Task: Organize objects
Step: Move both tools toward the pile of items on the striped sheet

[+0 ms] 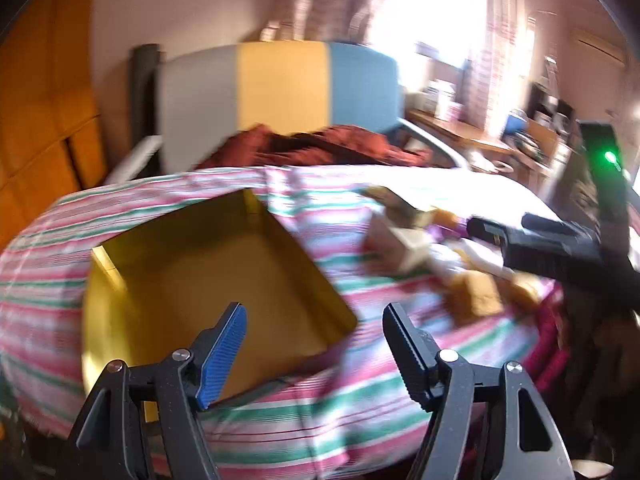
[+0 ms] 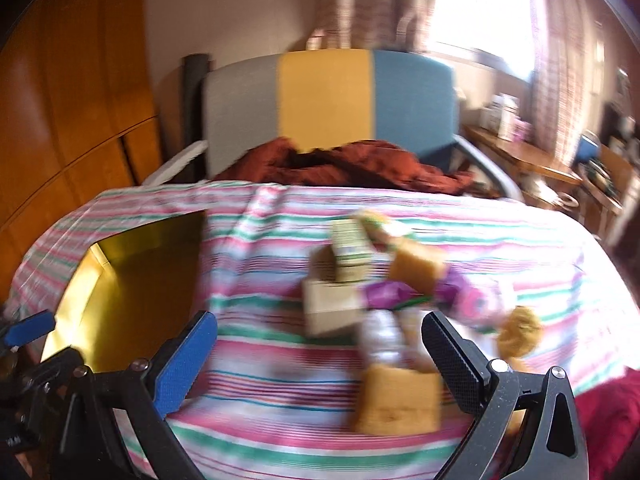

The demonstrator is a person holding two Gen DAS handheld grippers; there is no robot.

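Both views are blurred, so small details are hard to read. A bed with a pink, green and white striped sheet [image 1: 280, 420] fills the middle of each view. On its left part lies an open yellow box [image 1: 224, 280], shallow and with nothing visible inside. The left gripper [image 1: 314, 354] hangs over the box's near right corner, its jaws apart and holding nothing; one finger carries a blue ribbed pad [image 1: 224, 354].

To the right of the box, well apart from it, a loose pile of small objects rests on the sheet: a tan sponge-like block [image 2: 396, 400] nearest the right camera, a pale cardboard box [image 2: 332, 306], a second tan block [image 2: 418, 264], a purple wrapped item [image 2: 390, 294] and a small printed carton [image 2: 352, 248]. The right gripper [image 2: 320, 364] hovers just in front of this pile with its jaws wide apart, gripping nothing.

Beyond the bed lies a crumpled rust-red blanket [image 2: 360, 164], with a grey, yellow and blue headboard [image 2: 326, 100] behind it.
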